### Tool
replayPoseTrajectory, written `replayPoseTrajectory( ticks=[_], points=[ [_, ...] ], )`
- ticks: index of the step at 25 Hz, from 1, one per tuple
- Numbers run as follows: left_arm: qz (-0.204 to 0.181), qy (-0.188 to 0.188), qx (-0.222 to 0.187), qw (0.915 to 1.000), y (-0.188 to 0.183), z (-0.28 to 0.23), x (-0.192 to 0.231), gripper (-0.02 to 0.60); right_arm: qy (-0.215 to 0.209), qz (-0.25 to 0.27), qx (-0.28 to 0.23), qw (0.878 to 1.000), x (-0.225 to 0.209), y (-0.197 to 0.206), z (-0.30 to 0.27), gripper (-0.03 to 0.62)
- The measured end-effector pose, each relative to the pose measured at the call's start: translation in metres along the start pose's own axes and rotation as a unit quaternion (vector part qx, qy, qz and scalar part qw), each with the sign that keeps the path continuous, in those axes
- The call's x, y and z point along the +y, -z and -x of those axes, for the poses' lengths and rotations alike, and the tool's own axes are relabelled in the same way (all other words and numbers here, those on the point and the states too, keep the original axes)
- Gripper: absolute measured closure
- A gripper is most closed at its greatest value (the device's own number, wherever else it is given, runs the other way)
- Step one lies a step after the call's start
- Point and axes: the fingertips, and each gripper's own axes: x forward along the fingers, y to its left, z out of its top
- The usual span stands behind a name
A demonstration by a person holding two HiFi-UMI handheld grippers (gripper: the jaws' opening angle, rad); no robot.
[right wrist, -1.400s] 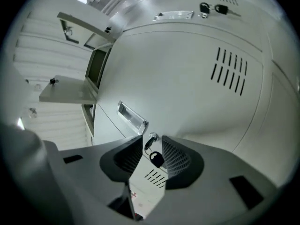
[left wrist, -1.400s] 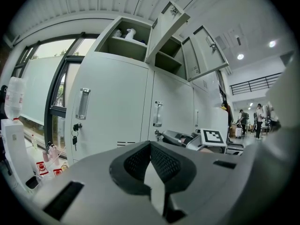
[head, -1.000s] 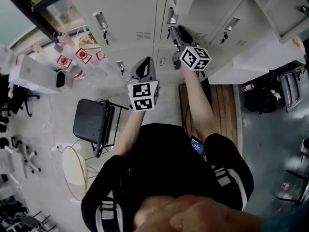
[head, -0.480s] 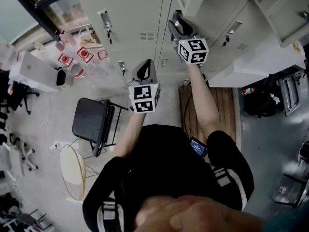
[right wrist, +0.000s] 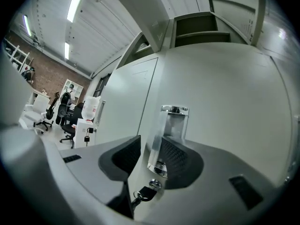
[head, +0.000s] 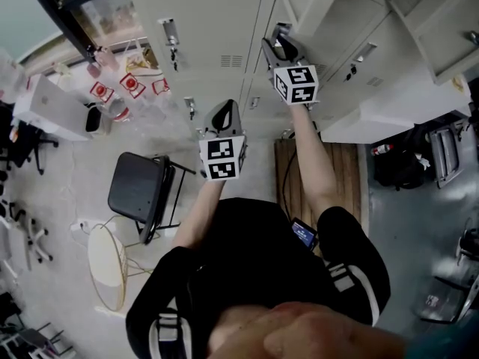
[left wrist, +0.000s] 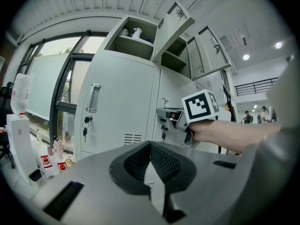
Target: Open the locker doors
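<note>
A row of pale grey lockers (head: 217,21) stands before me. My right gripper (head: 278,42) is up against one door, level with its chrome handle (right wrist: 171,125). That handle stands between the jaws, next to the right pad (right wrist: 182,157), with a gap to the left pad. The jaws have just been closing a little but are open. A key (right wrist: 149,190) hangs in the lock below the handle. My left gripper (head: 222,114) hangs back from the lockers, shut and empty (left wrist: 150,146). It faces a closed door (left wrist: 117,107) with its own handle (left wrist: 93,97).
Several upper locker doors (left wrist: 172,27) and doors on the right (head: 389,96) stand open. A black folding chair (head: 138,189) and a round white table (head: 105,256) are at my left. A wooden platform (head: 340,170) and a black bag (head: 400,159) lie to the right.
My right gripper has moved up the locker front to the chrome handle and rolled its wrist. The left gripper has barely moved.
</note>
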Motion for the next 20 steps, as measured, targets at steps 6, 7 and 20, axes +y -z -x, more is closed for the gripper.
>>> replayPoseTrajectory(
  ticks=[6,7,20],
  points=[
    [0.000,0.008,-0.001,1.0000,0.000,0.000,-0.005,0.572,0.003,0.005,0.005,1.000,0.000,-0.001,0.006,0.470],
    [-0.001,0.010,-0.001,0.9999,0.000,0.000,-0.006,0.572,0.001,0.007,0.004,1.000,0.001,-0.001,0.008,0.471],
    [-0.010,0.042,0.011,0.9990,0.007,-0.003,-0.036,0.572,-0.031,-0.003,0.001,1.000,0.014,-0.005,0.051,0.470]
  ],
)
